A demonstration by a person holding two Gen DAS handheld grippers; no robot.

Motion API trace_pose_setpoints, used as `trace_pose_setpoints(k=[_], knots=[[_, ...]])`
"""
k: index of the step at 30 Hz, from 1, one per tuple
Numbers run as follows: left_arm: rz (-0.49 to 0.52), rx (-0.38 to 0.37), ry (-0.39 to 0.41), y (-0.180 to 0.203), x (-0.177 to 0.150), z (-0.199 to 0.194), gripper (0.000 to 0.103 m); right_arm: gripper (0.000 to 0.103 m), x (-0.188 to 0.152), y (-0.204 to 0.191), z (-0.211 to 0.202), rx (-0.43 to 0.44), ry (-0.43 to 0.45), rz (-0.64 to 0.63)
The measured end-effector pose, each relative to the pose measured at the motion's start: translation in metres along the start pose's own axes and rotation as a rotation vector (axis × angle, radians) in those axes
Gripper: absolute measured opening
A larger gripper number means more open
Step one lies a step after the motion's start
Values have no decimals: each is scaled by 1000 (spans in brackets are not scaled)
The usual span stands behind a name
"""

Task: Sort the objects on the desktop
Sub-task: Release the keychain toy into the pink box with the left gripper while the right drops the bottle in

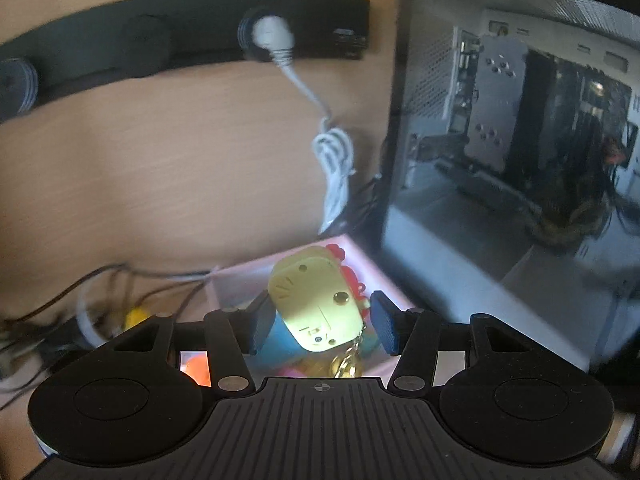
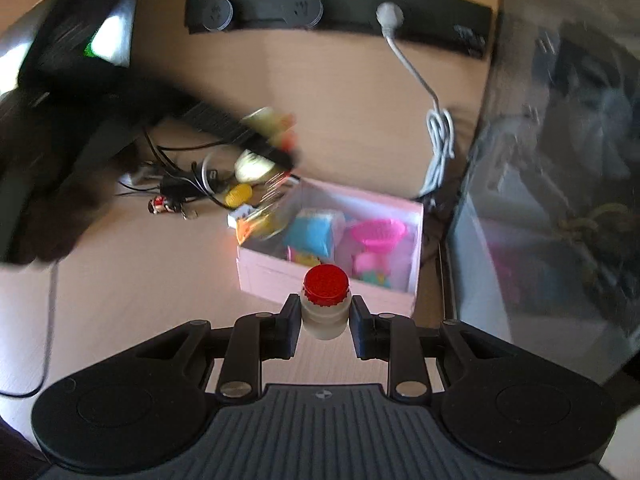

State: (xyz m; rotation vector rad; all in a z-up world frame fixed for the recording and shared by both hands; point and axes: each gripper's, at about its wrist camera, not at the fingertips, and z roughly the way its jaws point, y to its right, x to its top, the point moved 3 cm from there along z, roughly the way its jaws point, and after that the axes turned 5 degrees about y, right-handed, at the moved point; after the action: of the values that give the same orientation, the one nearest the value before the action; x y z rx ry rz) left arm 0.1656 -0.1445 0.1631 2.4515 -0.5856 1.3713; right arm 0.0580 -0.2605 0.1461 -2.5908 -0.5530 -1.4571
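My left gripper [image 1: 322, 322] is shut on a toy keychain [image 1: 316, 304] with a pale yellow head, a blue body, red trim and a gold chain hanging below. It hangs in the air over the back of an open pink box [image 1: 240, 272]. In the right wrist view that same left gripper [image 2: 276, 148] is a dark blur above the box's left rim, with the chain dangling. My right gripper [image 2: 326, 320] is shut on a small white bottle with a red cap [image 2: 326, 288], upright, just in front of the pink box [image 2: 260, 276]. The box holds blue and pink toys.
A glass-sided computer case [image 2: 560, 200] stands to the right of the box. A black power strip [image 2: 340, 12] with a white plug and coiled cord [image 2: 440, 136] runs along the back. Tangled cables [image 2: 180, 180], a yellow object [image 2: 238, 195] and a small figure [image 2: 160, 205] lie left of the box.
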Motion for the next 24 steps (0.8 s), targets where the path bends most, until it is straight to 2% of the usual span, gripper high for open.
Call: trace_pose_setpoints(k=[2,4,7,11,14,18,22,24], knots=[[-17,-2,-5,-1,11,15,63,25,-4,1,1,-16,-7,7],[-33,9,0,-9,16,17,75,25,-5,4,4,-36,-12,14],[-42,38,1,-28,9,9,80,25,-4,11,9,-65,-11,28],[-53,104,-50,-54,-18,-3,81,25,12,20,27,-85,12,24],[-59,123,-105,-65,-46,-10,83,25,32,29,52,-97,25,49],[-80,146,-156,-74,-83,-26,93,25,54,40,84,-109,26,106],[-144,170,-211,-87,-111,-30,93,25,66,43,110,-129,28,124],[-176,192,-234,-95,-122,-36,93,36,67,47,122,-150,9,143]])
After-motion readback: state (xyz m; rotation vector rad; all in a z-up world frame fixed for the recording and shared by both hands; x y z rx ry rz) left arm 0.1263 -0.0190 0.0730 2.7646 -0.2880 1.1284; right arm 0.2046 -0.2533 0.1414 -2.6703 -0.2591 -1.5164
